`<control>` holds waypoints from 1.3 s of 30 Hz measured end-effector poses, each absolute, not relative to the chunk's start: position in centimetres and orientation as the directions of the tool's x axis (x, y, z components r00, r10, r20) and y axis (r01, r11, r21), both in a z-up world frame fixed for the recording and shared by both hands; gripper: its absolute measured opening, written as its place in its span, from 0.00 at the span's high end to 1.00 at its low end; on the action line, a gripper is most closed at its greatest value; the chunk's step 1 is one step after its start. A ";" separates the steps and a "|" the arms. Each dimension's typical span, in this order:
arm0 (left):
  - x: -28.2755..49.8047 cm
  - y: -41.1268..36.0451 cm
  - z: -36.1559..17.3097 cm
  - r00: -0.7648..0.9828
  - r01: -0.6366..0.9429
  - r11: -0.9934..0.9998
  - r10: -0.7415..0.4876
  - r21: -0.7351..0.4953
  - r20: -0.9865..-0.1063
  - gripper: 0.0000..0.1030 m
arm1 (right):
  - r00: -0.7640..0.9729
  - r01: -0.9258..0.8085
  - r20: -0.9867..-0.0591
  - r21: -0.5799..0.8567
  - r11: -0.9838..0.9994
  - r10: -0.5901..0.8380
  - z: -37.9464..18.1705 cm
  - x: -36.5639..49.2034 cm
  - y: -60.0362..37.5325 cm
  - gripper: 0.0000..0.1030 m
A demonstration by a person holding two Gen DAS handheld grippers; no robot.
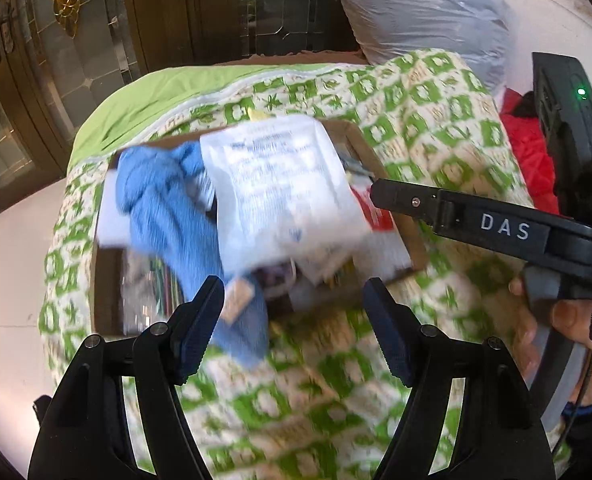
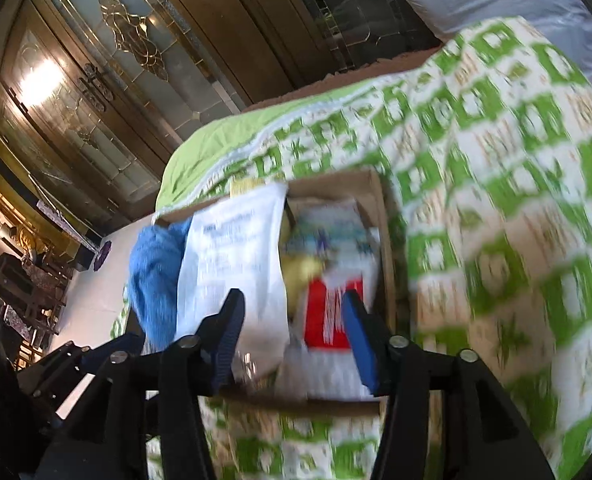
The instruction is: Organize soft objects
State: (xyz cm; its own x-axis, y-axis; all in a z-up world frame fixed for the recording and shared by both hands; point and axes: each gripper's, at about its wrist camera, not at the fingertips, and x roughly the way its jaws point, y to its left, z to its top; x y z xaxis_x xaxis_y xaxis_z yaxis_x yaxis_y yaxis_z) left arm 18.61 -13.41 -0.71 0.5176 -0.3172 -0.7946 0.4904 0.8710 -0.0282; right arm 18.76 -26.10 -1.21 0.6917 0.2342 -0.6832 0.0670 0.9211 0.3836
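Your left gripper (image 1: 291, 320) and right gripper (image 2: 293, 344) are both released, empty, above the brown cardboard box (image 1: 410, 240) holding a blue knitted cloth (image 1: 167, 208) and white printed plastic pouch (image 1: 283, 192).

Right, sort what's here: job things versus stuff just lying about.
Job:
blue cloth
white packet
cardboard box
left gripper, open
right gripper, open

Lying about:
green quilt
plastic bag
red fabric
glass doors
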 end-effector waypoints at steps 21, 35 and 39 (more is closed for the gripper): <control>9.1 -8.2 -2.5 0.700 0.324 0.942 -0.182 0.081 -0.691 0.29 | 0.726 -0.016 -0.675 0.170 0.985 0.129 -2.5 9.5 -20.4 0.22; 7.2 -7.4 -1.1 0.746 0.306 0.951 -0.205 0.053 -0.634 0.29 | 0.823 0.037 -0.568 0.083 0.996 0.017 0.2 5.1 -19.2 0.20; 7.2 -7.4 -1.2 0.737 0.310 0.950 -0.209 0.046 -0.643 0.29 | 0.809 0.032 -0.587 0.082 0.996 0.022 -0.3 4.9 -18.8 0.20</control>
